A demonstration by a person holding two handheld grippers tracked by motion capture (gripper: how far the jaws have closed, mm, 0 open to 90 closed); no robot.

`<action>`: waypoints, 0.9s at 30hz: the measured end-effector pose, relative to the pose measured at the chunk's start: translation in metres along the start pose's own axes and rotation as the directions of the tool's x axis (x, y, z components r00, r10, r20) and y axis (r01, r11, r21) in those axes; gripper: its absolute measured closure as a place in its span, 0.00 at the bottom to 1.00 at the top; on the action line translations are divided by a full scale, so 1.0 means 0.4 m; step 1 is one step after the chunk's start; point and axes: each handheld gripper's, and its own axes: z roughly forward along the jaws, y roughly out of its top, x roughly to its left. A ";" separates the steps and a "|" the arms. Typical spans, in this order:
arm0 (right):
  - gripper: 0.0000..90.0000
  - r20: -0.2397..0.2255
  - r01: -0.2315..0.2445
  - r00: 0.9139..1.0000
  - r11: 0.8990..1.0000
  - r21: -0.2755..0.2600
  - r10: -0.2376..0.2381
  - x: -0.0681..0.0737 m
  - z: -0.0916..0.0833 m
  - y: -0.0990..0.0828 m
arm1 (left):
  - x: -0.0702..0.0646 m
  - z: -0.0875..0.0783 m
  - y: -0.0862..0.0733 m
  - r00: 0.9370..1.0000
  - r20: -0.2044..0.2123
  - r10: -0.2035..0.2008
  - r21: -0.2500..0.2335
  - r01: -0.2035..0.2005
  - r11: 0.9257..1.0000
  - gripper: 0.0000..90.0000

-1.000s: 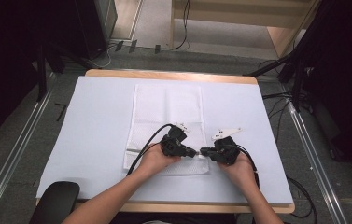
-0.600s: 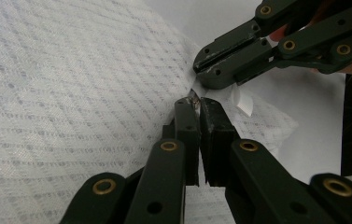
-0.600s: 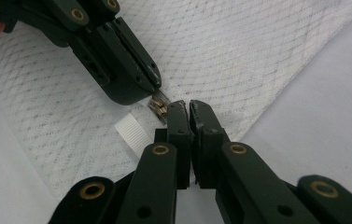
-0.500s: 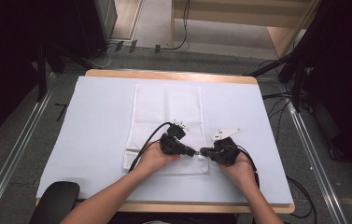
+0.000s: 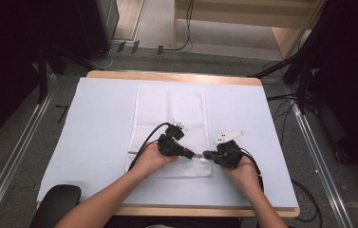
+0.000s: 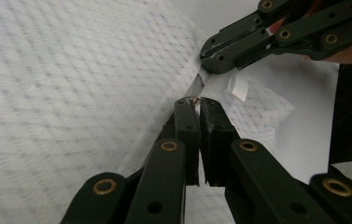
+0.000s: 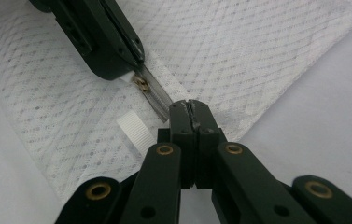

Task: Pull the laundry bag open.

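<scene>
White paper covers the wooden tabletop [image 5: 96,142], and a white mesh zip bag [image 5: 169,109] lies along its middle, reaching toward the near edge. At the bag's near end, the left tool [image 5: 192,154] has its jaws pinched shut on the zipper pull [image 7: 140,82]. Facing it, almost tip to tip, the right tool [image 5: 206,154] is clamped on the zipper's end [image 7: 164,108], beside a small white ribbed tab [image 7: 134,129].
</scene>
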 end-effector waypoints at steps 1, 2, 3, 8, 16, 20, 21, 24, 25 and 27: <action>1.00 -0.001 0.001 1.000 1.000 0.000 -0.001 -0.001 0.000 0.000 | 0.003 -0.003 -0.002 1.000 0.002 -0.003 0.001 0.003 1.000 0.98; 1.00 -0.003 0.001 1.000 1.000 0.001 -0.001 -0.001 0.000 0.000 | 0.006 -0.008 -0.004 1.000 0.005 -0.006 -0.001 0.006 1.000 0.98; 1.00 -0.005 0.001 1.000 1.000 0.000 -0.001 -0.002 0.000 -0.001 | 0.010 -0.014 -0.006 1.000 0.011 -0.013 0.005 0.013 1.000 0.98; 1.00 -0.007 -0.010 1.000 1.000 -0.002 0.010 -0.002 0.000 -0.001 | 0.014 -0.034 -0.012 1.000 0.014 -0.012 -0.003 0.012 1.000 0.98; 1.00 -0.009 -0.012 1.000 1.000 -0.003 0.012 -0.003 0.000 -0.002 | 0.019 -0.055 -0.020 1.000 -0.002 -0.004 0.016 0.004 1.000 0.98; 1.00 -0.009 -0.010 1.000 1.000 -0.004 0.010 -0.003 0.000 -0.002 | 0.025 -0.071 -0.024 1.000 -0.001 -0.012 0.005 0.012 1.000 0.98; 1.00 -0.009 -0.008 1.000 1.000 -0.005 0.008 -0.004 0.000 -0.002 | 0.026 -0.073 -0.024 1.000 0.001 -0.011 0.004 0.011 1.000 0.98; 1.00 -0.010 -0.013 1.000 1.000 0.000 0.013 -0.003 -0.001 -0.001 | 0.021 -0.073 -0.026 1.000 -0.002 -0.002 0.012 0.002 1.000 0.98; 1.00 -0.010 -0.013 1.000 1.000 0.000 0.012 -0.003 -0.001 -0.001 | 0.021 -0.075 -0.026 1.000 -0.006 0.004 0.017 -0.004 1.000 0.98; 1.00 -0.009 -0.013 1.000 1.000 0.000 0.013 -0.003 -0.001 -0.001 | 0.023 -0.082 -0.030 1.000 -0.006 0.002 0.016 -0.002 1.000 0.98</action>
